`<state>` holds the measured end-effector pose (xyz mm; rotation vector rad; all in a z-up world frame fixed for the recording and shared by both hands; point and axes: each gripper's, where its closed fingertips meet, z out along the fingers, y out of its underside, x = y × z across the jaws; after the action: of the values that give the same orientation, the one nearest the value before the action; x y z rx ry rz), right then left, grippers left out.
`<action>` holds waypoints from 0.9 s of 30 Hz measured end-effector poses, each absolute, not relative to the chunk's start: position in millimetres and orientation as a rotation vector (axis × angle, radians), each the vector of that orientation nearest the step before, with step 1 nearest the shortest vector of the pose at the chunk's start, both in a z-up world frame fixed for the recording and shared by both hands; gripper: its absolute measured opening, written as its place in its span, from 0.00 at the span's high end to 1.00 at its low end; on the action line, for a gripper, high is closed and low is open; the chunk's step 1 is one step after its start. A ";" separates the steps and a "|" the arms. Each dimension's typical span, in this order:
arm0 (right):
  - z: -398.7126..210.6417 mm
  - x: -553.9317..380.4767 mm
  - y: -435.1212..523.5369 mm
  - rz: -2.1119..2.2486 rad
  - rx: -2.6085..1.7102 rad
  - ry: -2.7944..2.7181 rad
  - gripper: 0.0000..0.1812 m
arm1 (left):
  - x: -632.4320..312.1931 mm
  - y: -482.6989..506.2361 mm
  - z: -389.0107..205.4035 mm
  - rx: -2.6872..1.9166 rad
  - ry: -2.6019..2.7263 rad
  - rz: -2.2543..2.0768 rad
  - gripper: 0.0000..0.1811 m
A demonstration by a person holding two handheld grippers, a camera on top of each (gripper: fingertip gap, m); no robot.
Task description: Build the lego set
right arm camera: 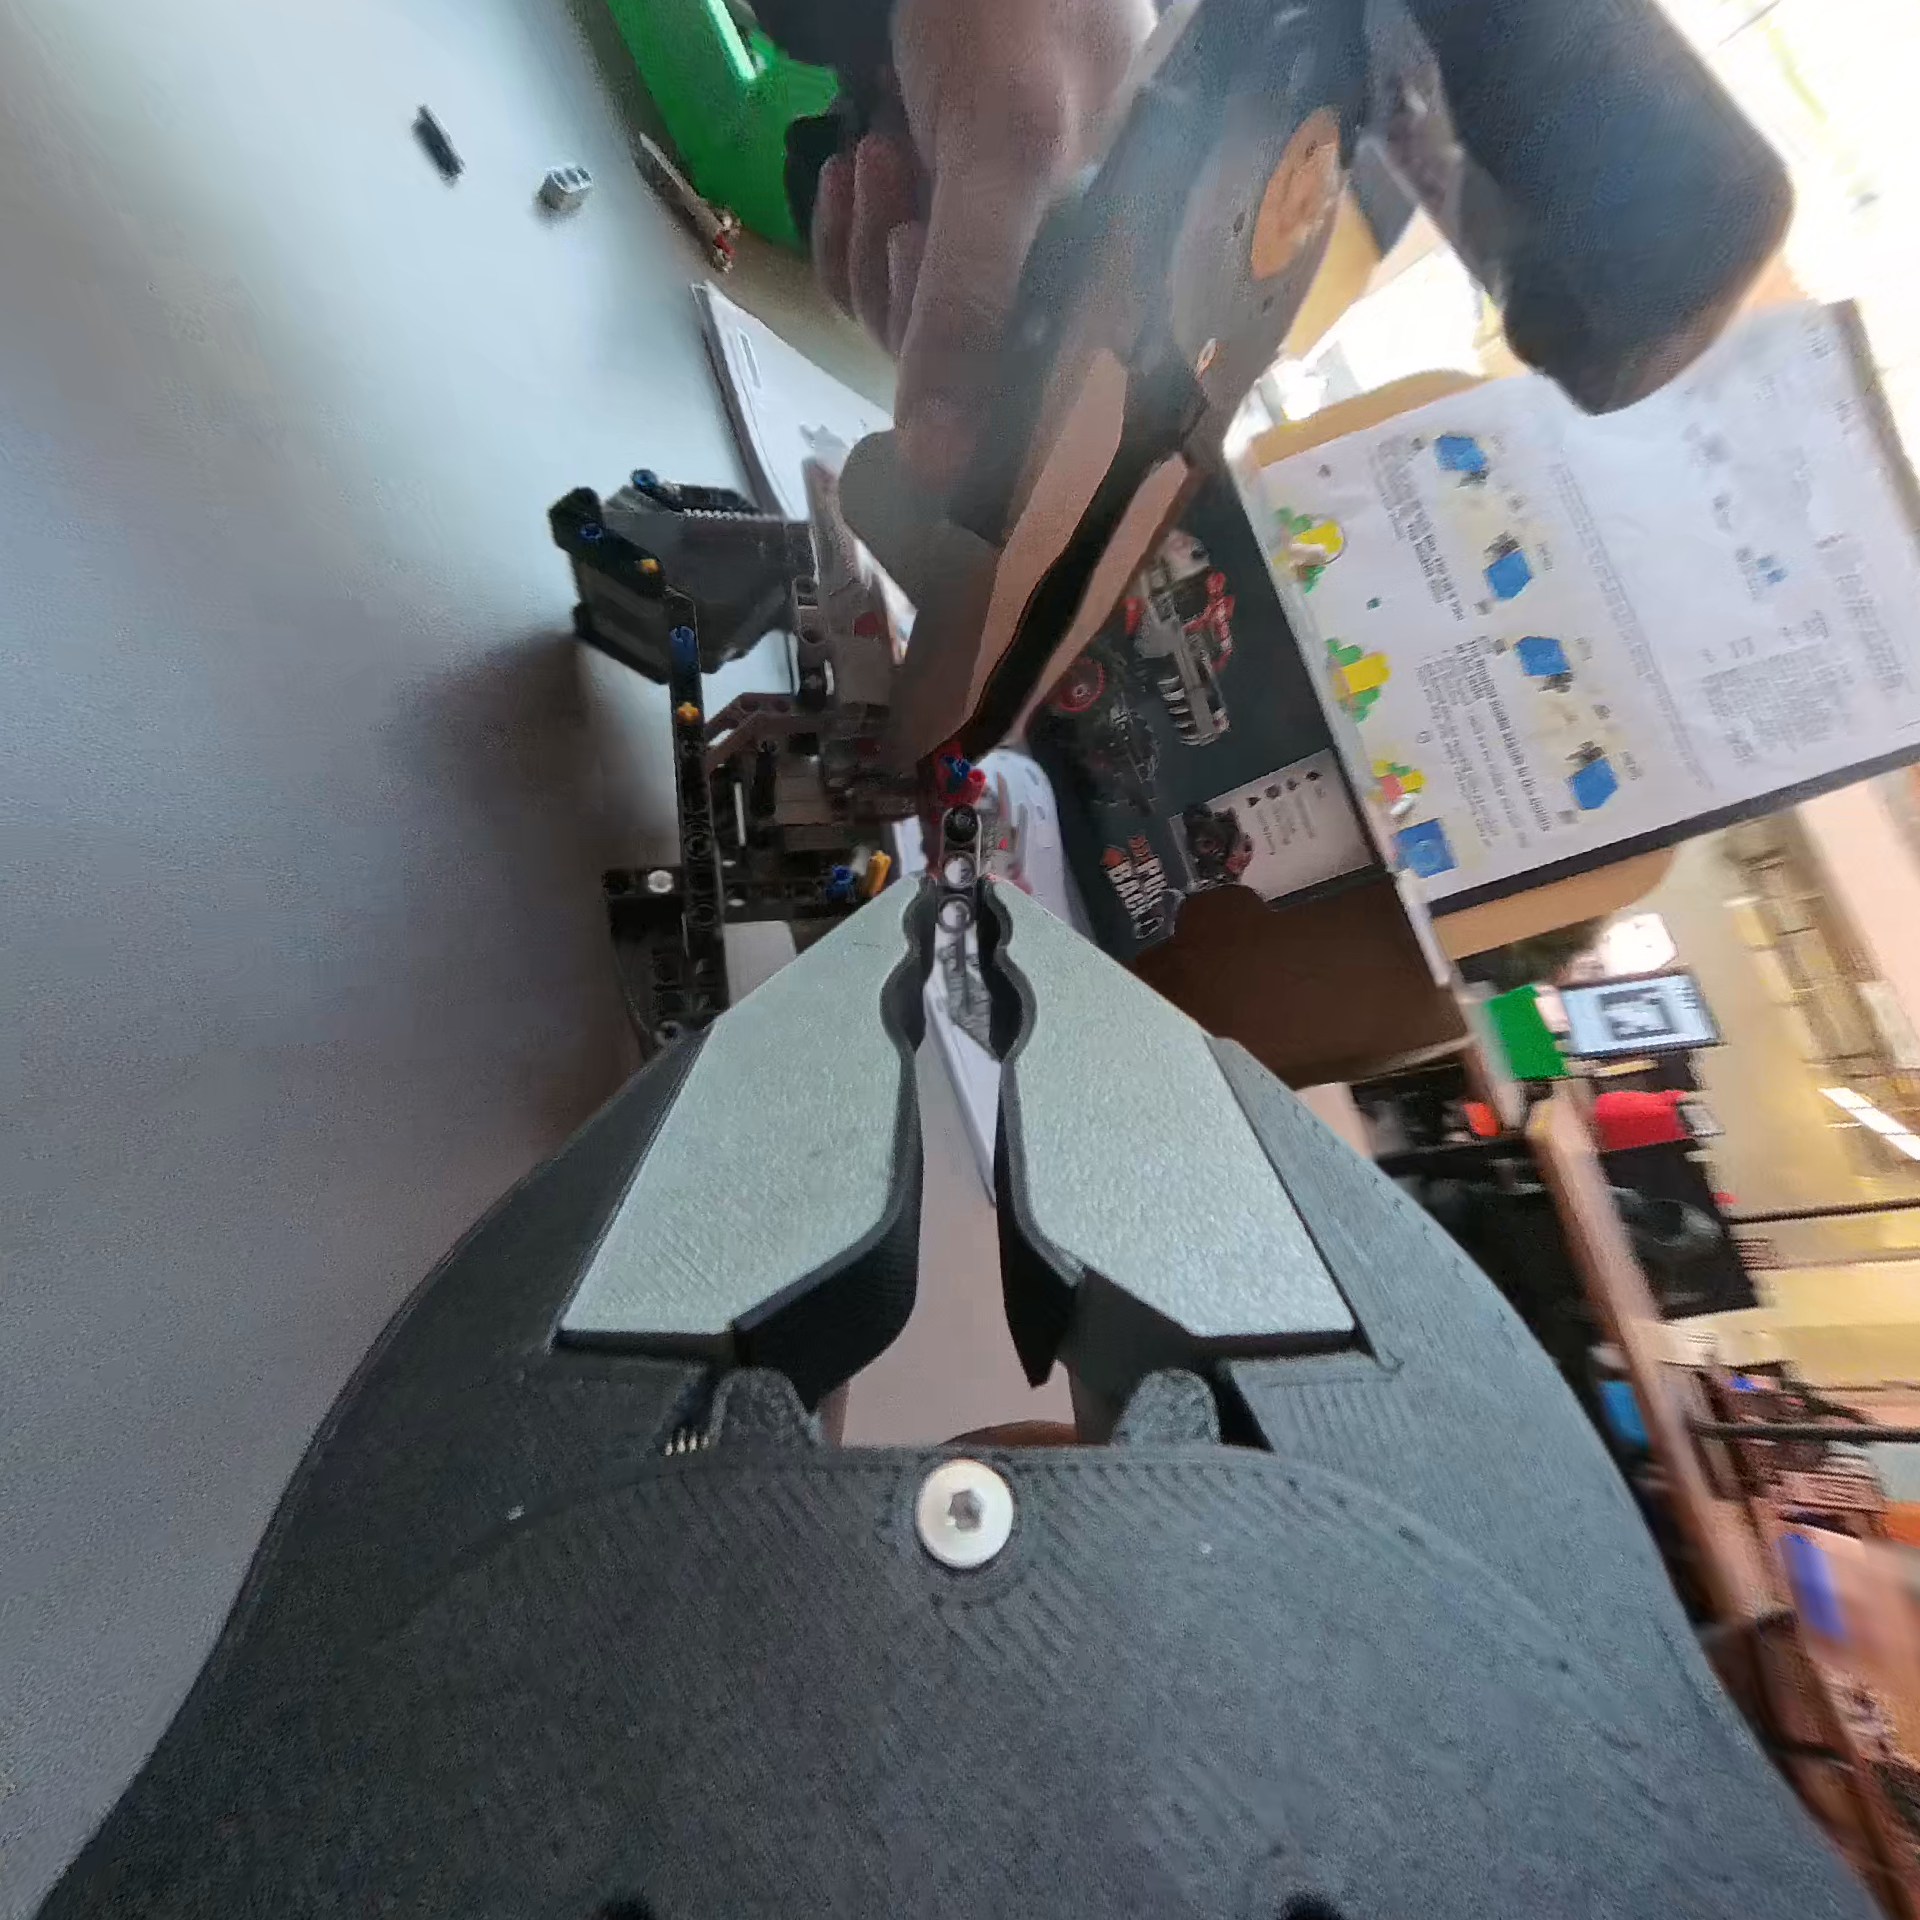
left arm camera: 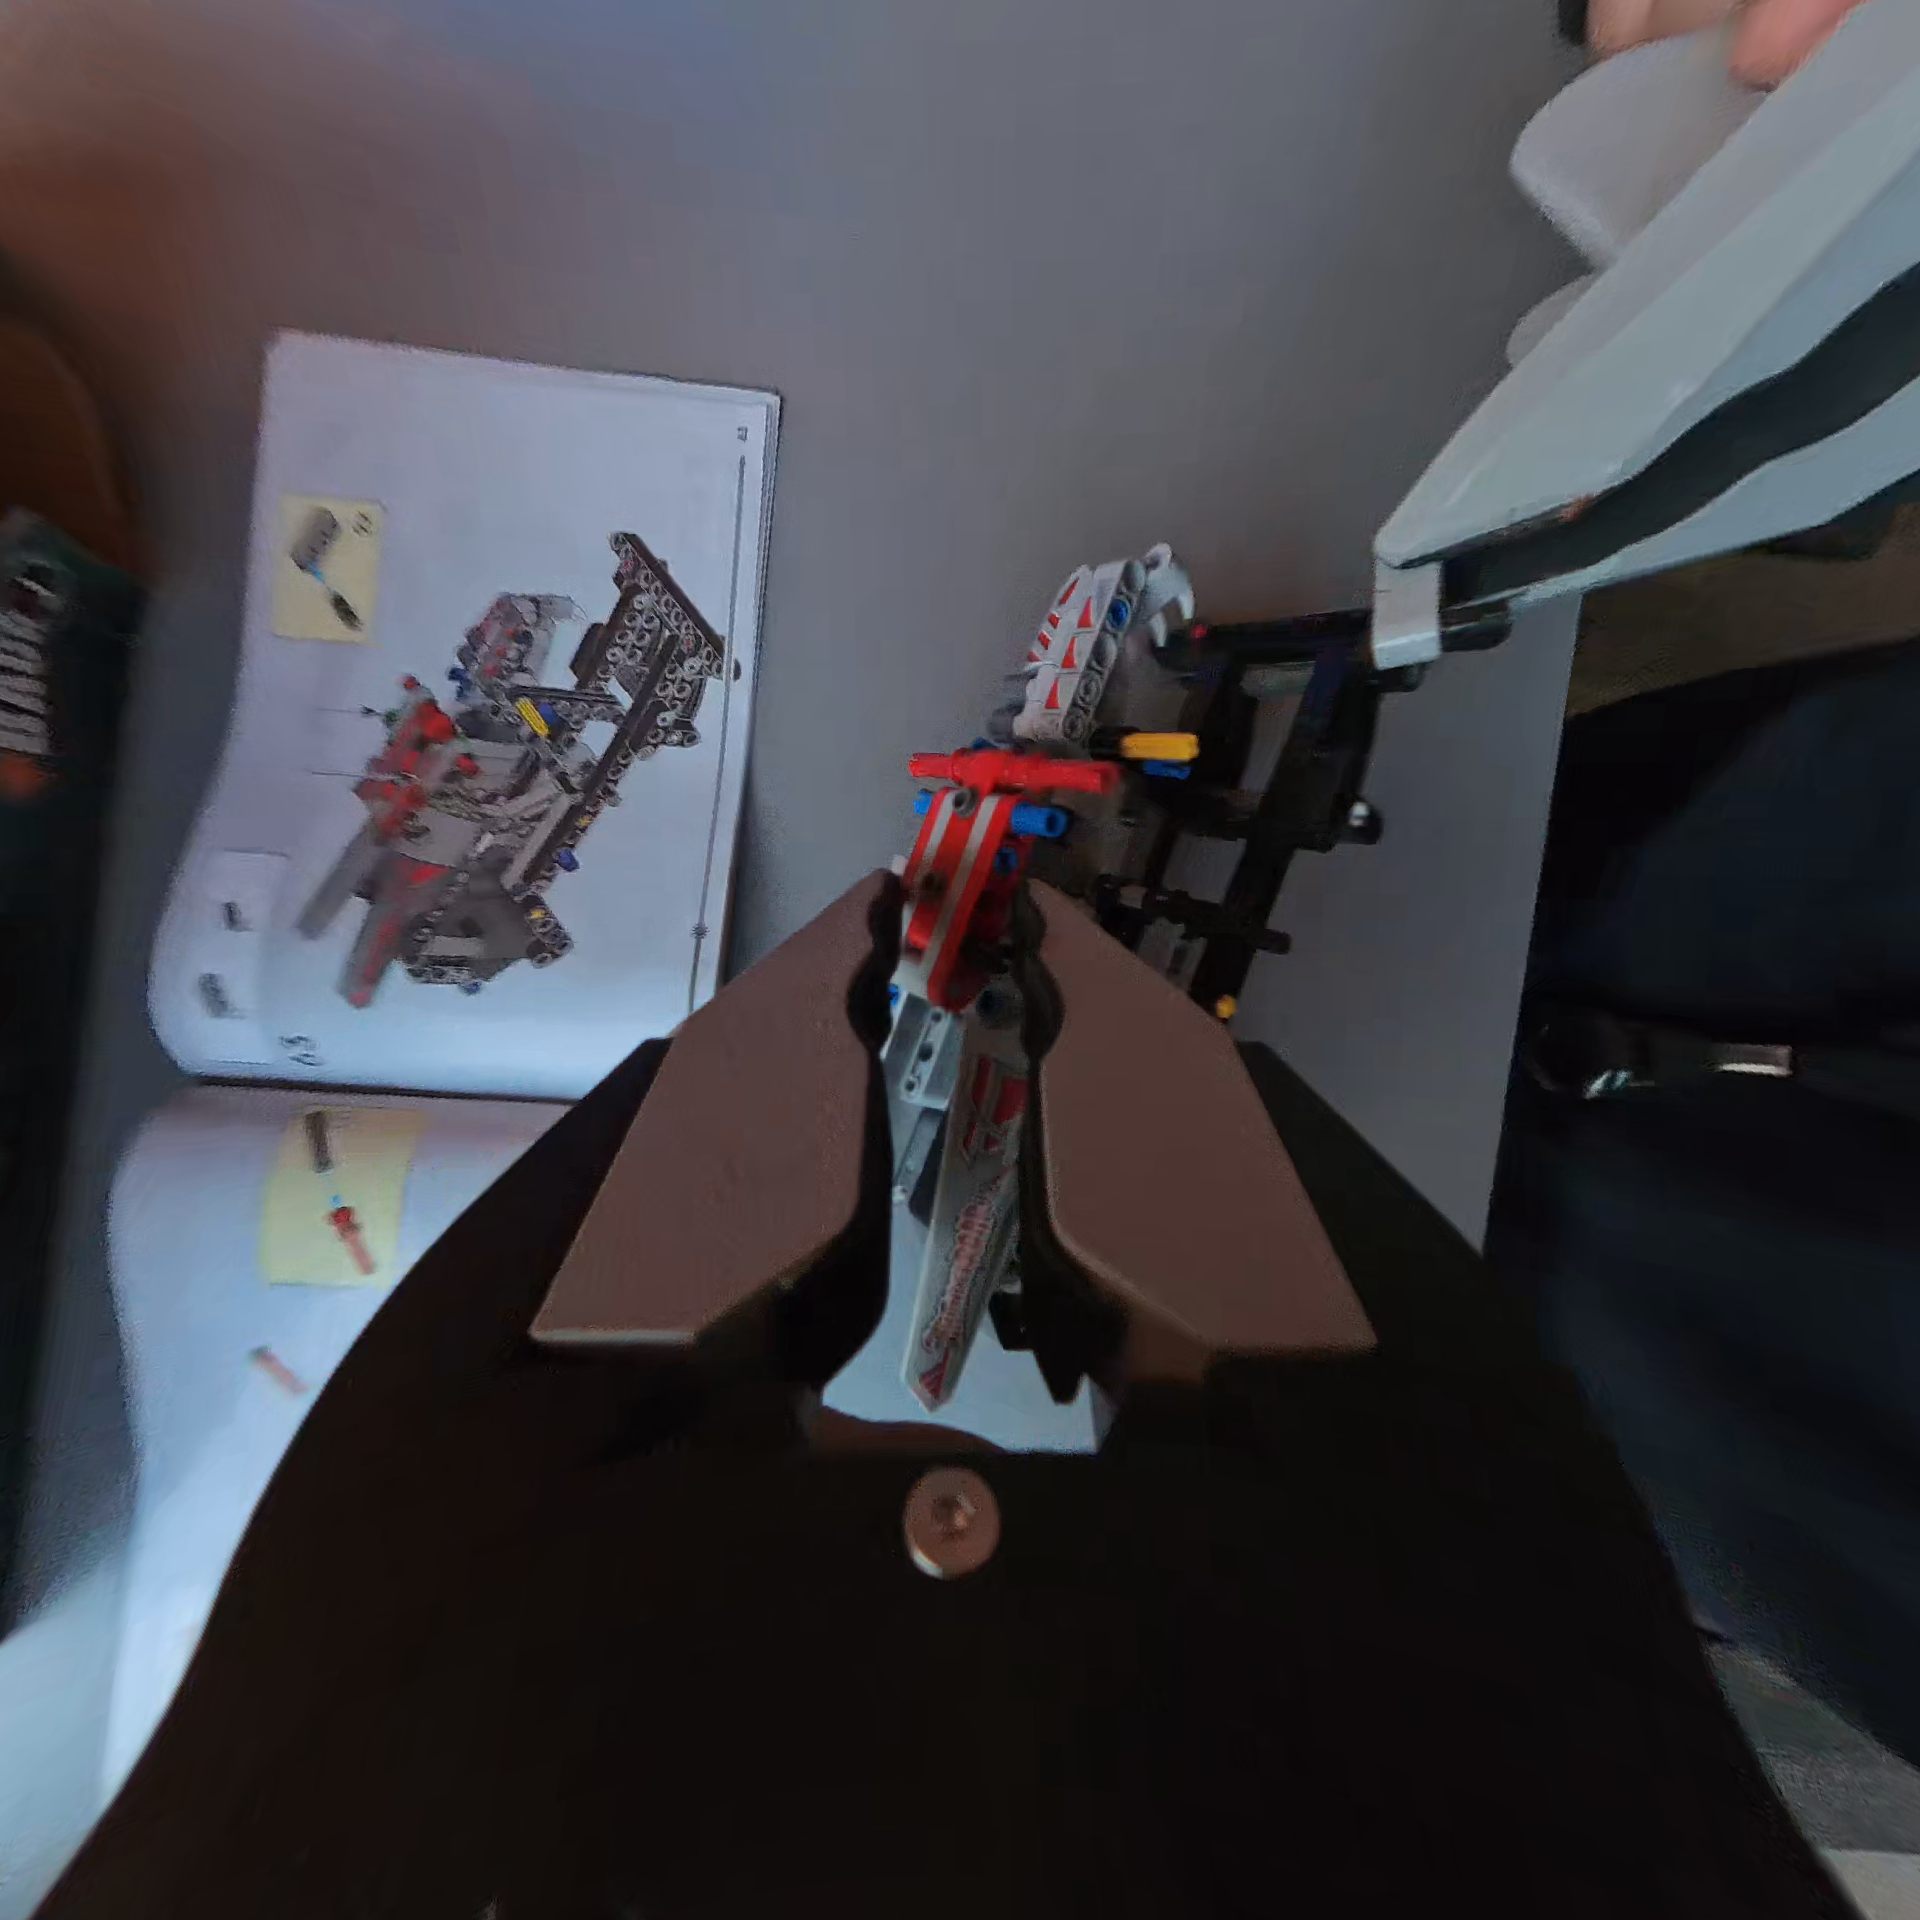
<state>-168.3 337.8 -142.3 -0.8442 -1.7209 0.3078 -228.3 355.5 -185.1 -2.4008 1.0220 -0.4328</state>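
Observation:
The half-built lego model (left arm camera: 1226, 769) has a black frame, a white and red side and a red front piece (left arm camera: 961, 883). My left gripper (left arm camera: 956, 909), with brown pads, is shut on that red and white front part and holds the model tilted above the grey table. My right gripper (right arm camera: 954, 899), with grey pads, is shut on a thin black beam (right arm camera: 956, 878) with holes, its far end against the model (right arm camera: 727, 727). The right gripper also shows in the left wrist view (left arm camera: 1408, 618) at the model's black frame. The left gripper (right arm camera: 935, 753) shows from above, held by a hand.
An open instruction booklet (left arm camera: 468, 727) lies on the table to the left. The lego box (right arm camera: 1174, 727) and a board with a printed sheet (right arm camera: 1610, 603) stand behind. A green object (right arm camera: 727, 94) and small loose parts (right arm camera: 564, 187) lie at the table's far end. Across from one pair of fingers to the other is roughly 8 cm. The green object (right arm camera: 727, 94) is about 30 cm from my left fingertips.

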 end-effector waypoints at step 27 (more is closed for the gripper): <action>-153.8 -217.8 352.4 0.778 -1.170 -2.142 0.98 | -238.6 343.4 -196.7 -2.208 0.851 -0.533 0.86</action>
<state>-217.8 352.4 -153.8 -1.1699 -2.1415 0.7781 -238.6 343.4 -196.7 -2.2078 0.8511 -0.5327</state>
